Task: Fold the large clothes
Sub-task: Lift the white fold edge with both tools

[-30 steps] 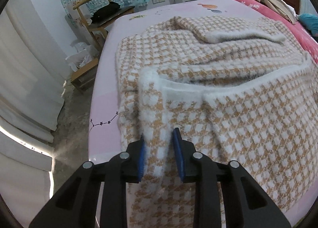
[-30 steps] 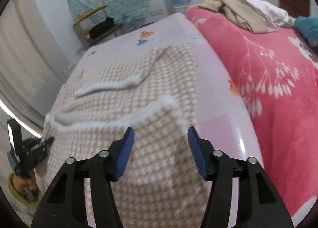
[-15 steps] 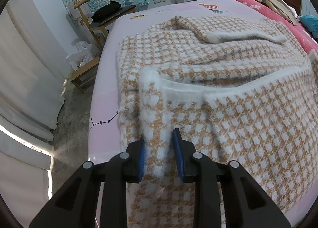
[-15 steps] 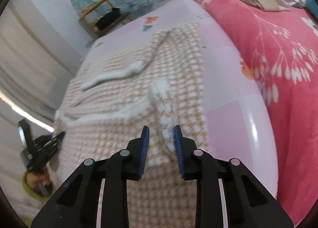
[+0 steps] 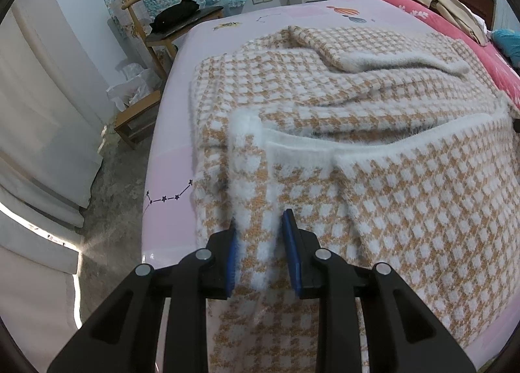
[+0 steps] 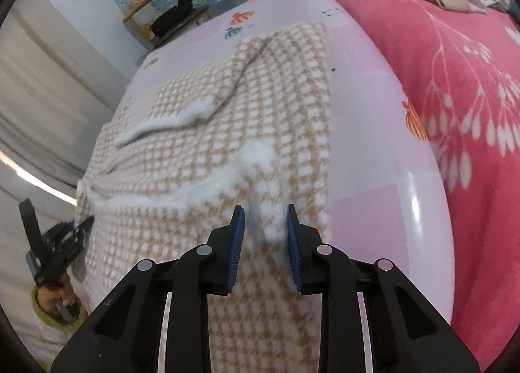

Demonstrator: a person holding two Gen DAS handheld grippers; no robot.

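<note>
Your left tool (image 5: 258,230) is clamped on the near-left corner of the checked sweater (image 5: 373,132), which lies on the bed (image 5: 169,132). Your right tool (image 6: 262,226) has just closed on the near-right corner. The white hem runs crosswise between them; the rest stretches straight ahead.

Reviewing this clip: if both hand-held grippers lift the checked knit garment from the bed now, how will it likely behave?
The checked knit garment will probably sag between the left hand-held gripper and right hand-held gripper; it already bunches into ridges where pinched. The thick, fuzzy knit looks fairly heavy, so unheld parts may drag. Its fluffy trim likely resists slipping from the pads.
</note>
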